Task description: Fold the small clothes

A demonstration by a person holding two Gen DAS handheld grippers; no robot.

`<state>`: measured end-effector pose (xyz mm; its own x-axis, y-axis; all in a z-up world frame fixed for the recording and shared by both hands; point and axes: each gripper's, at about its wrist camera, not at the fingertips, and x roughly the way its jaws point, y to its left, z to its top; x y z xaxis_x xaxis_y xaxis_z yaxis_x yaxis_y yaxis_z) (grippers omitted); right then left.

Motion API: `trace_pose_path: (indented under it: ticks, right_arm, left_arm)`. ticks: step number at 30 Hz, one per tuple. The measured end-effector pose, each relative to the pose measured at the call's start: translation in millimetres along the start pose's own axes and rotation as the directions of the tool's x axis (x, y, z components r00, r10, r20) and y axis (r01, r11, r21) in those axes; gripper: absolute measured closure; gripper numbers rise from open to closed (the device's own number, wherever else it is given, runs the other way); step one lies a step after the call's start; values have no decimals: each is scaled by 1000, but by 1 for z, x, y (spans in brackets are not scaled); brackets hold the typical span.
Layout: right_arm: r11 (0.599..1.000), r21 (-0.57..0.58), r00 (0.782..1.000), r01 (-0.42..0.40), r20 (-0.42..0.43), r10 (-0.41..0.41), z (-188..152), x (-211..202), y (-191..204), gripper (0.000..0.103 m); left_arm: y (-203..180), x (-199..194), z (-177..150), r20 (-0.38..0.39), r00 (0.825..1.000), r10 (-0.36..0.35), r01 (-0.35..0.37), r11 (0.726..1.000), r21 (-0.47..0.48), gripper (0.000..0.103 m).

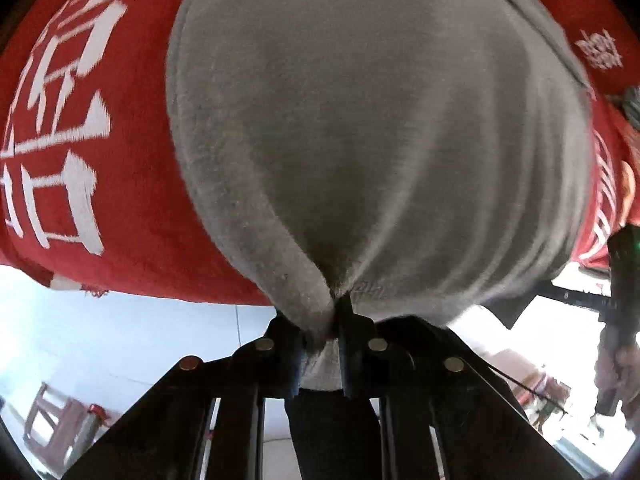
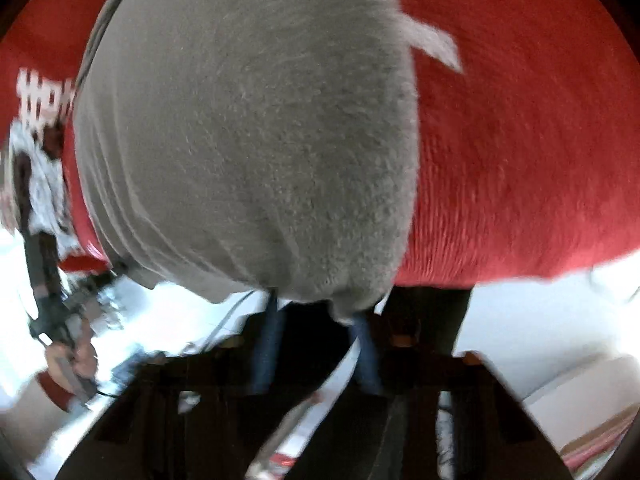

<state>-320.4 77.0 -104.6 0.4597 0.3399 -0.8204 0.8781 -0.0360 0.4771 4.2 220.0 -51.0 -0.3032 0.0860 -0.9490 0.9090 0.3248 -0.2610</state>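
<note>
The left tongs (image 1: 340,320) and right tongs (image 2: 320,308) each pinch the soft grey cloth (image 1: 360,120) above the red printed cover (image 1: 132,216). A loose pinch could drop it crooked.

Brightness: both views are well lit on the grey cloth (image 1: 360,140) and the red cloth (image 1: 132,216).
Light source: strong daylight from below and behind, past the red cloth's edge.
Glare: the floor area in the right wrist view is blown out to plain white; lower right of the left wrist view likewise.
Shadows: a soft dark crease where the grey cloth gathers into the left gripper (image 1: 340,320); gripper bodies are near-black silhouettes.
Blur: the right wrist view is smeared throughout (its right gripper (image 2: 316,320) barely resolves); the left view is sharper, with white lettering (image 1: 60,152) slightly streaked.
Distortion: heavy fisheye bulge, dark vignette corners.
</note>
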Motion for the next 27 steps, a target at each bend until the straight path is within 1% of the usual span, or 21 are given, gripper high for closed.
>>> trace_pose_path:
  ticks: [1,3,5,7,8,10,11,13,14,16,17,18,19,20,21,22,23,24,25,26,27]
  right_arm:
    - [1000,6,1000,-22,19,22,-1,-9,3,98]
    - [995,12,993,-103,50,103,-2,-25,11,99]
    - [984,16,980,-178,94,175,-1,-44,20,99]
    - [970,25,961,-240,149,234,3,-64,29,99]
    - [960,29,946,-277,185,267,6,-76,32,99]
    - [936,31,903,-350,275,329,21,-103,38,100]
    - [922,30,880,-386,313,358,28,-111,42,102]
    - [898,28,840,-439,367,400,41,-123,50,102]
    - [887,23,823,-461,387,417,52,-131,52,102]
    - [878,9,799,-479,420,431,74,-145,59,102]
    - [883,6,799,-470,428,422,83,-150,64,102]
    - [909,9,820,-416,436,371,93,-155,68,102]
    - [941,-3,846,-337,438,304,99,-159,75,102]
    - [966,-48,867,-253,432,248,106,-163,85,99]
    - [986,-125,896,-113,415,155,110,-161,101,98]
    - [979,-201,920,21,387,60,110,-150,120,96]
    - [948,-290,946,128,322,-29,112,-135,136,90]
    - [921,-350,962,173,262,-81,112,-120,146,81]
    - [894,-399,968,205,217,-125,110,-105,154,59]
    - [867,-439,967,234,197,-161,108,-92,159,51]
    - [843,-470,963,260,194,-189,106,-81,164,51]
  left_arm:
    - [-1,-9,1,6,1000,-24,24,1000,20,88]
    - [-3,-26,4,23,997,-73,72,996,42,88]
    - [-4,-48,9,49,991,-121,118,991,63,88]
    - [-7,-74,22,93,982,-163,155,984,90,88]
    - [-8,-86,28,117,977,-178,166,980,106,88]
    - [-11,-111,49,178,965,-190,167,976,141,88]
    - [-9,-113,53,192,962,-195,169,975,145,88]
    - [-12,-126,76,229,951,-206,175,973,148,88]
    - [-12,-130,87,244,948,-204,171,974,151,88]
    - [-19,-135,114,277,943,-186,146,976,160,88]
    - [-19,-136,123,281,944,-176,135,978,159,88]
    - [-23,-132,131,282,944,-173,133,979,154,88]
    - [-20,-131,139,279,944,-177,139,979,151,88]
    - [-20,-128,146,266,949,-170,135,980,144,88]
    - [-29,-122,150,258,953,-158,125,982,139,88]
    - [-30,-119,152,251,957,-144,111,984,140,88]
    - [-33,-116,151,247,959,-138,105,984,144,88]
    - [-34,-114,151,242,961,-135,101,984,147,88]
    - [-34,-113,148,235,963,-129,96,985,145,88]
    - [-40,-109,147,225,967,-120,91,987,135,88]
    - [-38,-105,145,215,970,-113,87,988,124,88]
